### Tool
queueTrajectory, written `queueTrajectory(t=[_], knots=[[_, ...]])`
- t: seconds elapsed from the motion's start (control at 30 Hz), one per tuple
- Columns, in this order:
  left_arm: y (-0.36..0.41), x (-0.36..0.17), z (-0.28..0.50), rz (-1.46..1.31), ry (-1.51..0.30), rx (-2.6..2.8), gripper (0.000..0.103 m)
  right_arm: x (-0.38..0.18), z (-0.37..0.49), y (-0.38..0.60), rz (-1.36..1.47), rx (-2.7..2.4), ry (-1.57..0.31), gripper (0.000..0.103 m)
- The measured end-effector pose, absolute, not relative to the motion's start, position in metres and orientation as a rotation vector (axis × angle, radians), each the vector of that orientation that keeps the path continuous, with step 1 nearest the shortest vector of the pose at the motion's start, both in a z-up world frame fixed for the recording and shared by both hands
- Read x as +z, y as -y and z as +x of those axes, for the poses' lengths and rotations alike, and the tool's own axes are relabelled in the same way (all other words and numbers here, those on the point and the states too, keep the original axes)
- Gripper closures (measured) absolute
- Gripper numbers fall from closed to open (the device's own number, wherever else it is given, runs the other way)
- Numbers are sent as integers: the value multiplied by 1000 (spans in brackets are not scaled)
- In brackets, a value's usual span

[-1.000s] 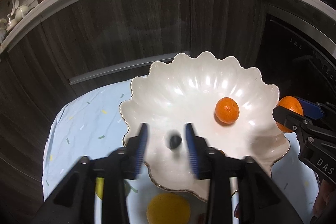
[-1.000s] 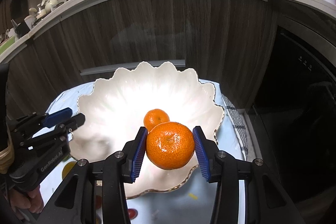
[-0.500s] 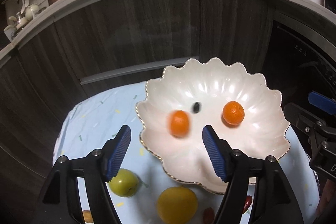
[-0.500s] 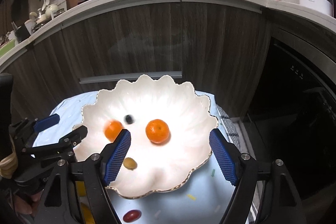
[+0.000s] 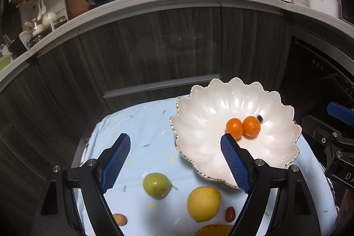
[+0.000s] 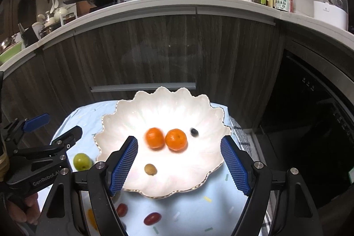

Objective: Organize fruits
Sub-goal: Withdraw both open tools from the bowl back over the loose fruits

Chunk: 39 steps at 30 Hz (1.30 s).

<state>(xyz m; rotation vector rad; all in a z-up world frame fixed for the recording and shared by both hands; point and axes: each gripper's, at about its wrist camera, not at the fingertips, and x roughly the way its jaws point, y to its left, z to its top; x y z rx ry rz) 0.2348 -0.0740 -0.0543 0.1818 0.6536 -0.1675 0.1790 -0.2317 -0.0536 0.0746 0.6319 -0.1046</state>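
A white scalloped bowl [image 5: 210, 116] [image 6: 177, 107] stands on a light blue cloth [image 5: 137, 125]. In it lie two mandarins [image 5: 234, 128] [image 5: 251, 126] side by side, a dark berry [image 6: 194, 132] and a small tan fruit [image 6: 151, 169]. My left gripper [image 5: 174, 137] hangs above the bowl's left rim, its jaws opening with nothing between them. Over the bowl's near side my right gripper [image 6: 178, 138] stands open and holds nothing. On the cloth lie a green fruit [image 5: 156, 185], a lemon [image 5: 203, 203] and small red fruits [image 6: 152, 218].
Dark wood cabinet fronts [image 5: 154, 48] rise just behind the cloth, under a counter with pans and bottles. A black appliance front [image 6: 309, 114] fills the right. A checked cloth [image 6: 240, 132] lies at the bowl's right. More small fruit sits at the cloth's near edge [image 5: 119, 219].
Both grippers opened, rose and drew back from the bowl. The mandarin left the right gripper and the dark berry left the left one. The two mandarins rolled together.
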Motion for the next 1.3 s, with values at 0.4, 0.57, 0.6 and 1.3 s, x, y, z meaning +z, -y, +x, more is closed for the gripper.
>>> queueTrajectory(t=[0.4,0.57,0.6,1.3], knots=[[53,-40,203,167,-628,-144,19,-44,156,219,53,-100,-627,25],[43,-38,193,155,-629,-137,19,-46,150,212,46,-87,-633,25],[42,-38,191,156,-629,-134,19,-46,149,211,45,-86,-635,25],[15,-66,167,150,-675,-114,19,-74,133,185,23,-61,-708,25]])
